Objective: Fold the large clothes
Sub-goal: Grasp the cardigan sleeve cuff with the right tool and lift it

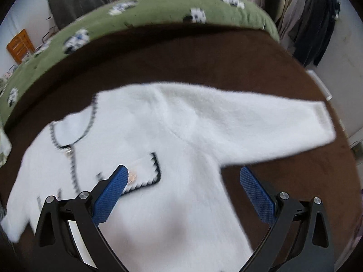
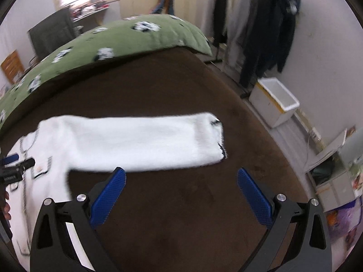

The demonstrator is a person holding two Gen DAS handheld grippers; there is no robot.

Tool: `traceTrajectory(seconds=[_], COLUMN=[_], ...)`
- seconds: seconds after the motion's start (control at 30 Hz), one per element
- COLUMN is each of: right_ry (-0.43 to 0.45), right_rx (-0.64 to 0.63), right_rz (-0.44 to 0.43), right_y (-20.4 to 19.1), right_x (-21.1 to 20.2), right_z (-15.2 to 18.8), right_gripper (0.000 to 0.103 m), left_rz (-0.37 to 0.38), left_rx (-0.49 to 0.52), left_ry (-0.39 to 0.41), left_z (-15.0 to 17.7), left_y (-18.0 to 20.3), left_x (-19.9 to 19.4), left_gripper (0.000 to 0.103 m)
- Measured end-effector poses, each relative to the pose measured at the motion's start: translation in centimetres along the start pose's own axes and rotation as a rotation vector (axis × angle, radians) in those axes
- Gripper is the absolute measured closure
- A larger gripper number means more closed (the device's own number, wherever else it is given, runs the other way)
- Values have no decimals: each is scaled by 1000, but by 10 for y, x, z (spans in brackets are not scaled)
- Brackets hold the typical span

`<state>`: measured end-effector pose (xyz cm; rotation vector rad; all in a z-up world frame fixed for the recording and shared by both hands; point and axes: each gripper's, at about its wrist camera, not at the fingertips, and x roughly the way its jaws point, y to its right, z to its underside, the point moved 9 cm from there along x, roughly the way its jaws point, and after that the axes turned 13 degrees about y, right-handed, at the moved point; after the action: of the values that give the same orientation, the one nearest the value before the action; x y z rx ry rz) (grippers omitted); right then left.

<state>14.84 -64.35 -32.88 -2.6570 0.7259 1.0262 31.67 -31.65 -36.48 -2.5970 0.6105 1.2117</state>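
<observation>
The left hand-held gripper (image 1: 182, 178) hovers with blue fingers spread wide, empty, over a fluffy white cardigan (image 1: 145, 158) (its hem cut off below). The right hand-held gripper (image 2: 181, 176), equally wide, hangs beside the outstretched sleeve (image 2: 145, 142) on the brown bed (image 2: 158, 86); the frames are blurred.

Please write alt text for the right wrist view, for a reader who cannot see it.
A white fluffy cardigan lies on a brown bed cover, one sleeve stretched out flat to the right. The open right gripper, with blue pads, hovers just in front of that sleeve, holding nothing. A green patterned duvet lies behind.
</observation>
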Motion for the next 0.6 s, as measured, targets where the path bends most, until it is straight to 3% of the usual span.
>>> traceTrajectory(seconds=[0.17,0.33,0.43,0.6], right_ry=[-25,-19,-19,4], right_rx=[149,268,324,407], right_rz=[-14,-17,-29,-36], right_y=[36,55,57,58], right_x=[63,105,118,129], right_z=[19,31,38,45], right_gripper=[8,11,16,19], left_rz=[-9,17,39,48], left_rx=[23,27,2,3], left_ry=[-6,-9,-49,-33], left_z=[1,-1,7,12], left_y=[3,8,10,11], left_x=[59,95,114,118], left_gripper=[6,6,6,5])
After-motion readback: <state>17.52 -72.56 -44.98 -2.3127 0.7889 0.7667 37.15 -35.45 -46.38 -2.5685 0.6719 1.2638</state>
